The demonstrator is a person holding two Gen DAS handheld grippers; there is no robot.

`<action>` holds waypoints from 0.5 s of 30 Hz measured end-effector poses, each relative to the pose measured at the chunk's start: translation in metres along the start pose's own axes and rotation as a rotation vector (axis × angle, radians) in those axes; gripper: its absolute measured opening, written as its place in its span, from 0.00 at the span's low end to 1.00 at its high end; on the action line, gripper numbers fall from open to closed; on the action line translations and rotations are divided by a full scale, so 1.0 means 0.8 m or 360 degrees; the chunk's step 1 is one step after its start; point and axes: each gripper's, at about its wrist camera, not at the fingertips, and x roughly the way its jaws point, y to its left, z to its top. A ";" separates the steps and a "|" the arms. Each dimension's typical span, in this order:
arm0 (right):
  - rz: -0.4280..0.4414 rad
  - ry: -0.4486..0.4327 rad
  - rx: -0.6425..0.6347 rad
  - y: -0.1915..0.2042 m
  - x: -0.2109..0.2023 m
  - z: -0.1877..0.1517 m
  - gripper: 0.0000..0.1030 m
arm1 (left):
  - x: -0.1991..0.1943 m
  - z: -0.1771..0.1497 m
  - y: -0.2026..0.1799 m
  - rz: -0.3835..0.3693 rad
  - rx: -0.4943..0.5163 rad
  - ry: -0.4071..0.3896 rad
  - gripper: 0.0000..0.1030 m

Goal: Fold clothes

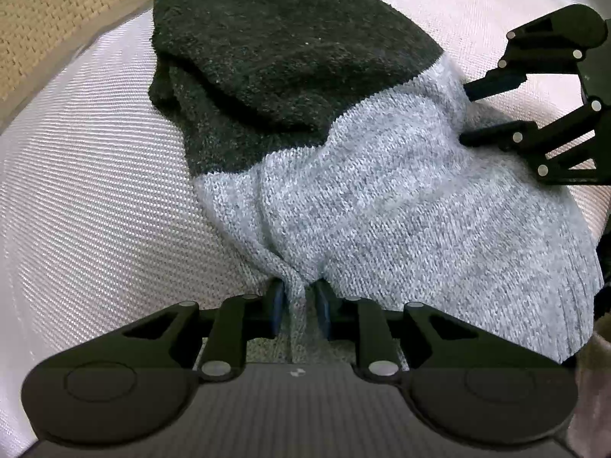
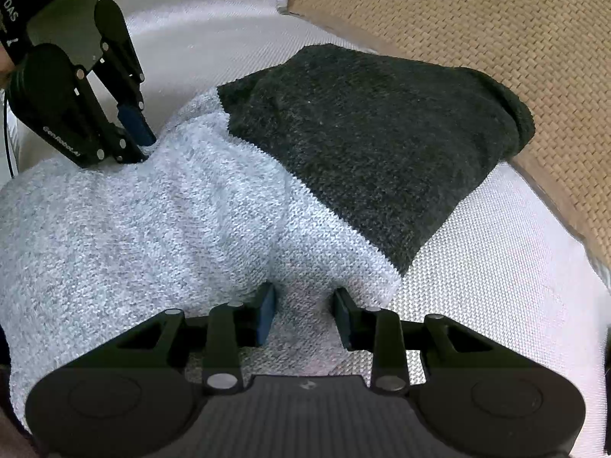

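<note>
Grey-and-black knit garment (image 1: 343, 175) bunched on white woven cover (image 1: 76, 198), black end toward 12 o'clock near tan woven mat (image 1: 57, 7) in the left wrist view. Left gripper (image 1: 299, 297) nearly closed, pinching a thin grey ridge at 6 o'clock; right gripper (image 2: 305, 305) partly open, pads pressing a thicker grey fold at its own 6 o'clock, at 3 o'clock from the left. Looks like grasp-and-lift stage of a fold; next probably needs both pinches firm, then raising the grey edge together toward the black end.
</note>
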 end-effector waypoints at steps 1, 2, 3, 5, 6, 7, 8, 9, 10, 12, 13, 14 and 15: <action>0.0001 -0.0003 0.0003 0.000 0.000 0.000 0.35 | 0.000 0.000 -0.001 0.0009 0.0002 -0.0006 0.20; 0.0001 -0.0002 0.0006 0.000 0.000 0.000 0.35 | 0.000 0.001 -0.002 0.0017 -0.0001 -0.0012 0.20; 0.0002 -0.0003 0.0008 0.001 0.000 0.000 0.35 | 0.000 0.001 -0.003 0.0023 -0.0006 -0.0020 0.20; -0.0002 -0.0018 0.0008 0.001 -0.002 -0.002 0.36 | -0.001 0.001 -0.003 0.0026 -0.0016 -0.0035 0.20; -0.0005 -0.0028 0.0008 0.002 -0.004 -0.003 0.36 | -0.002 0.002 -0.004 0.0027 -0.0010 -0.0039 0.20; -0.0009 -0.0042 0.0009 0.003 -0.006 -0.004 0.36 | -0.004 0.003 -0.004 0.0030 0.0002 -0.0040 0.20; -0.0017 -0.0073 0.0016 0.004 -0.009 -0.007 0.36 | -0.007 0.003 -0.005 0.0030 0.0017 -0.0037 0.20; -0.0025 -0.0105 0.0020 0.006 -0.013 -0.010 0.36 | -0.011 0.004 -0.006 0.0029 0.0033 -0.0032 0.20; -0.0036 -0.0137 0.0011 0.008 -0.019 -0.014 0.36 | -0.015 0.002 -0.004 0.0020 0.0036 -0.0027 0.20; -0.0048 -0.0190 -0.0029 0.015 -0.036 -0.018 0.36 | -0.023 -0.010 -0.008 0.0002 0.0054 -0.0030 0.20; -0.0048 -0.0218 -0.0056 0.019 -0.045 -0.020 0.36 | -0.027 -0.012 -0.010 -0.0001 0.0079 -0.0030 0.20; -0.0041 -0.0248 -0.0083 0.024 -0.055 -0.022 0.36 | -0.030 -0.014 -0.011 -0.0005 0.0103 -0.0030 0.19; -0.0008 -0.0285 -0.0112 0.027 -0.065 -0.026 0.36 | -0.034 -0.017 -0.013 -0.0008 0.0128 -0.0030 0.18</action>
